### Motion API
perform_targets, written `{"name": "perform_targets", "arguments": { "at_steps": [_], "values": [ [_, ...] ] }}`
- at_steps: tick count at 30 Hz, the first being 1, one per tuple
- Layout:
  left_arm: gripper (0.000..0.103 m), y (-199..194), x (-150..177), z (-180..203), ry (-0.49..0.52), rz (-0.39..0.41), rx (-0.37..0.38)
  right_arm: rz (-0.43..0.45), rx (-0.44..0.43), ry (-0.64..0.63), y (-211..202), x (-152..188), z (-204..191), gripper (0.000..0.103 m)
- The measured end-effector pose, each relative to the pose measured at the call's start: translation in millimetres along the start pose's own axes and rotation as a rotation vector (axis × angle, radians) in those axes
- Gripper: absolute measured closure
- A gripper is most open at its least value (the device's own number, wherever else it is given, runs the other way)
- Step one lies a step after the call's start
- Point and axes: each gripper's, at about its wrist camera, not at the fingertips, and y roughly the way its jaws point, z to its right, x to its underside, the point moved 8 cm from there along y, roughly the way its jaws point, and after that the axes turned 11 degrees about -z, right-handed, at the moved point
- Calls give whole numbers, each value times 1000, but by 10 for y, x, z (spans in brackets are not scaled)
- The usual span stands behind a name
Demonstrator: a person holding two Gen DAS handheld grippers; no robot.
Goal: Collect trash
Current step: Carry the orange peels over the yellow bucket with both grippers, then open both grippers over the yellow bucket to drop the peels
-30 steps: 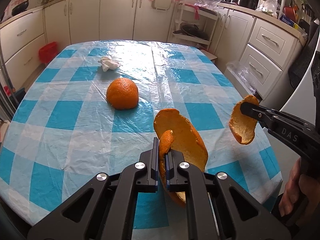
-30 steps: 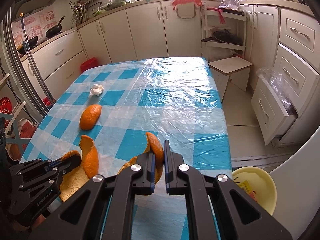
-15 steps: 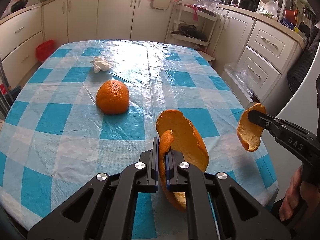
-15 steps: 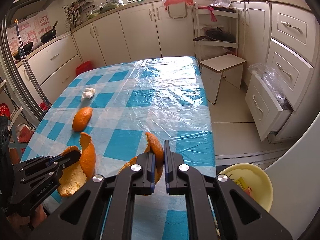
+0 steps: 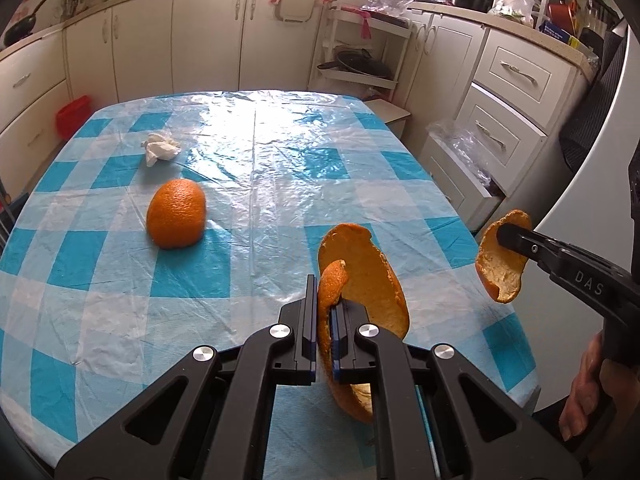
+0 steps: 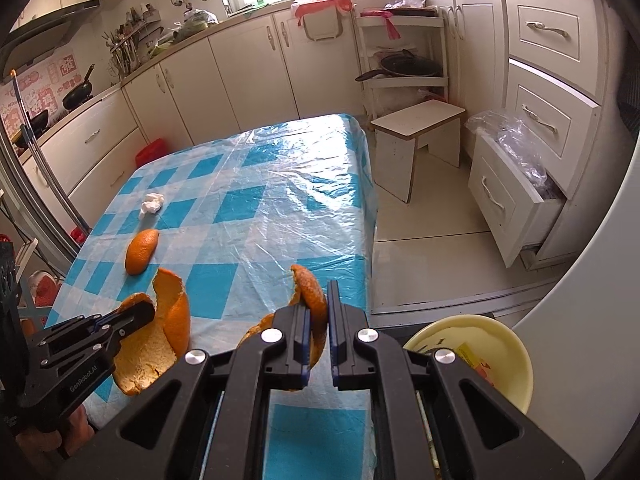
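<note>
My left gripper (image 5: 324,300) is shut on a large curled orange peel (image 5: 368,280) and holds it above the table's near right part. My right gripper (image 6: 318,304) is shut on a smaller orange peel (image 6: 310,300), past the table's right edge; that peel (image 5: 500,264) also shows in the left wrist view. A third orange peel dome (image 5: 176,214) lies on the checked tablecloth (image 5: 260,152), with a crumpled white tissue (image 5: 160,148) behind it. A yellow bin (image 6: 480,352) stands on the floor below my right gripper.
A white stool (image 6: 416,140) stands beyond the table's far right corner. An open drawer with a plastic bag (image 6: 516,184) juts out from the right cabinets. Cabinets line the back wall. A red box (image 5: 72,114) sits on the floor at left.
Both grippers have drawn back and risen a little with their peels. The right gripper has shifted right, so more floor and the yellow bin show.
</note>
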Motion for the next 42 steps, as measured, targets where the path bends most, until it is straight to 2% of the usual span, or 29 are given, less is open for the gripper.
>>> {"name": "perform_targets", "arguments": {
  "at_steps": [4,16,29,30,33,37,39,42],
  "values": [
    [98,14,-6,234,39,-1,10,12,23,59,-55,-8,222,95],
    [98,131,-89,1017,126,-7,65,22,221,136,-161,21,783,95],
    [98,454,-127,1785,203,-44,103,-7,265,278,-206,125,1319,93],
    [98,487,-127,1824,207,-47,104,-8,266,290,-209,133,1355,92],
    [98,595,-126,1967,218,-63,111,-1,269,332,-242,155,1478,80],
    [98,713,-91,2159,238,-93,118,37,269,373,-356,153,1584,57],
    [94,746,-89,2223,243,-104,124,68,264,392,-437,140,1620,53],
    [81,783,-79,2262,250,-121,122,115,254,405,-549,98,1631,47]
  ]
}}
